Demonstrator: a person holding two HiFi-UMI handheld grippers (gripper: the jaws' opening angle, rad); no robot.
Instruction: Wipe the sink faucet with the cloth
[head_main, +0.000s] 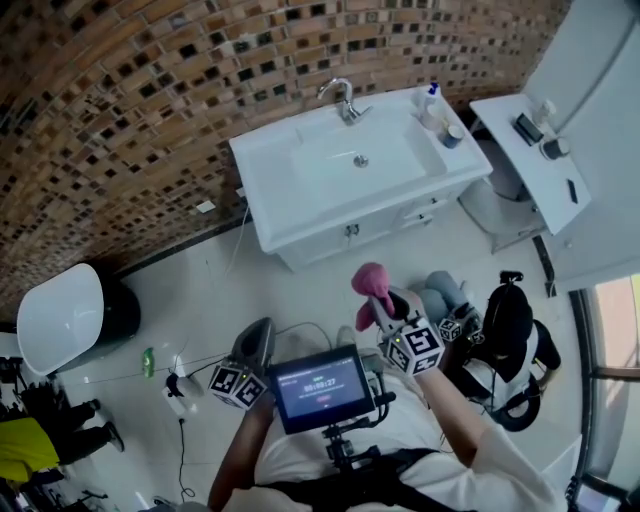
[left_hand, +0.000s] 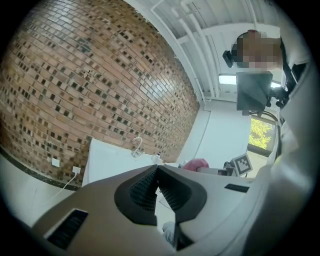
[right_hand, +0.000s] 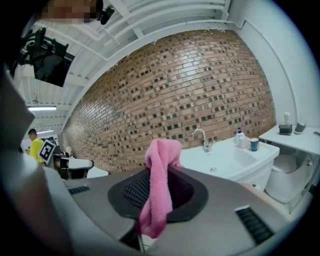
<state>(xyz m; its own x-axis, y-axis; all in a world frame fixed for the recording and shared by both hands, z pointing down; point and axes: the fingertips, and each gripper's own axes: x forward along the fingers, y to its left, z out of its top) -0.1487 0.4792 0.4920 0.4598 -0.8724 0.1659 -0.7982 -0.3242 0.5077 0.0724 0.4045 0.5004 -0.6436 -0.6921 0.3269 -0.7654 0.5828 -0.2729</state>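
Right gripper (right_hand: 161, 169) clamped on cloth (right_hand: 159, 200), left gripper (left_hand: 157, 172) apparently closed and empty, both well short of faucet (head_main: 345, 100) at sink (head_main: 300, 222) back edge: wiping not started, approach and whole wipe remain.

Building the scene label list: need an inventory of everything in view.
Brick wall: 1, brown, behind the sink.
Sink: 1, white, against the wall.
Faucet: 1, chrome, rear of the sink.
Pump bottle: 1, white with blue top, sink's right rear corner.
Cup: 1, blue, beside the bottle.
Shelf: 1, white, right of the sink.
Lidded bin: 1, black with white lid, floor at left.
Cloth: 1, pink, in the right gripper.
Screen: 1, dark, on the person's chest.
Left gripper: 1, grey, shut, empty.
Right gripper: 1, grey, shut on the cloth.
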